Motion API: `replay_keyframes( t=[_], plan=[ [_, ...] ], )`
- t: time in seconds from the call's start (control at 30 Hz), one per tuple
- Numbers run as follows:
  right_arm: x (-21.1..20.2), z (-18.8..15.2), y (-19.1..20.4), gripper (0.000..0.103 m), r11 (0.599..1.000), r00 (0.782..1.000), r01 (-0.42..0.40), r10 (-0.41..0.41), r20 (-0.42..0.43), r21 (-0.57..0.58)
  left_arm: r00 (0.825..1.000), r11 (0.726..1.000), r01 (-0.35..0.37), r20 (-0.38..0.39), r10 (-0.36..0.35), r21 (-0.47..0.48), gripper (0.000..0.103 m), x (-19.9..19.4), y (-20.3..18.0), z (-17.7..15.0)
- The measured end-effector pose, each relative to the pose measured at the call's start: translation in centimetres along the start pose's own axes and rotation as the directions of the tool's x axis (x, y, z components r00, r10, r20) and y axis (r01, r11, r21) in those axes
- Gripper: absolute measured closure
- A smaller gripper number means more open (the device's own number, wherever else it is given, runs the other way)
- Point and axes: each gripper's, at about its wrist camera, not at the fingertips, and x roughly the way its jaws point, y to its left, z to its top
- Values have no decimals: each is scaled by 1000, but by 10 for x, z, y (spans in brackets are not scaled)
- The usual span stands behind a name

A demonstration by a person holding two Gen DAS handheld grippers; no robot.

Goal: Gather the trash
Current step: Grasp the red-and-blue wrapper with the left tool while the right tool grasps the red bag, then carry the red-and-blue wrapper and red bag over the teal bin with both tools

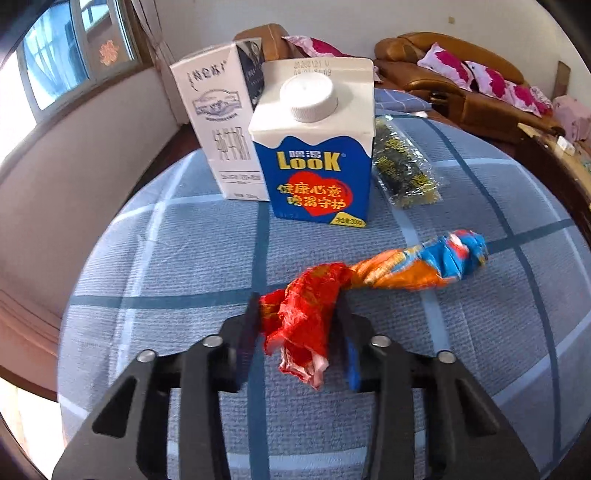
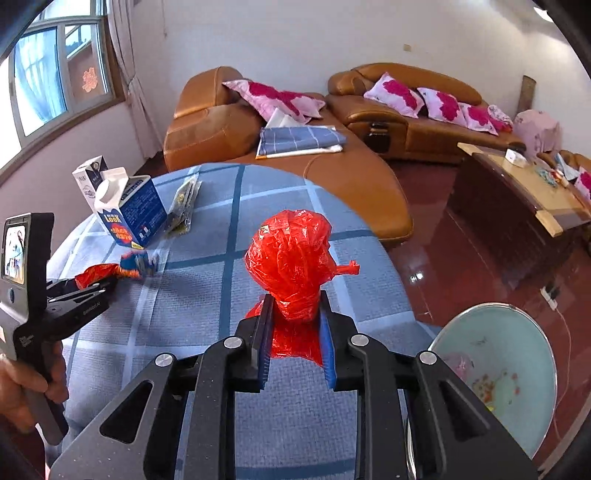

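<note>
Living room, blue checked counter (image 1: 155, 258) carrying two cartons. Left tongs (image 1: 297, 314) clenching red end of twisted wrapper (image 1: 399, 269) lying on counter. Right tongs (image 2: 295, 308) gripping red plastic bag (image 2: 290, 254) above counter.

White walls (image 2: 295, 33), glossy red floor (image 2: 443, 258), brown leather sofas (image 2: 207, 125), a bright window (image 2: 40, 81), perhaps curtained.

My table (image 1: 155, 258) has a blue checked cloth; two cartons (image 1: 314, 155), a clear packet (image 1: 402, 166) and a wrapper (image 1: 417, 266) on it.
</note>
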Motion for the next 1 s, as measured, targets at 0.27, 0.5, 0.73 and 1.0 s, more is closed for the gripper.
replay_keyframes(
  t=[0.27,0.5,0.73,1.0],
  plan=[
    [-18,-19,0,80,1000,1000,-23,23,5,0,1000,999,-18,5,18,-44,71,-36,7,-17],
    [-41,-37,-6,80,1000,1000,-17,17,21,-14,996,996,-79,46,81,-46,71,-81,1,-36],
    [-69,-58,-15,80,1000,998,-25,26,51,-7,995,997,-80,57,81,-8,71,-111,-23,-58],
    [-83,-75,-26,80,1000,998,-5,6,58,-10,996,1000,-23,86,24,-12,71,-141,-51,-75]
  ],
)
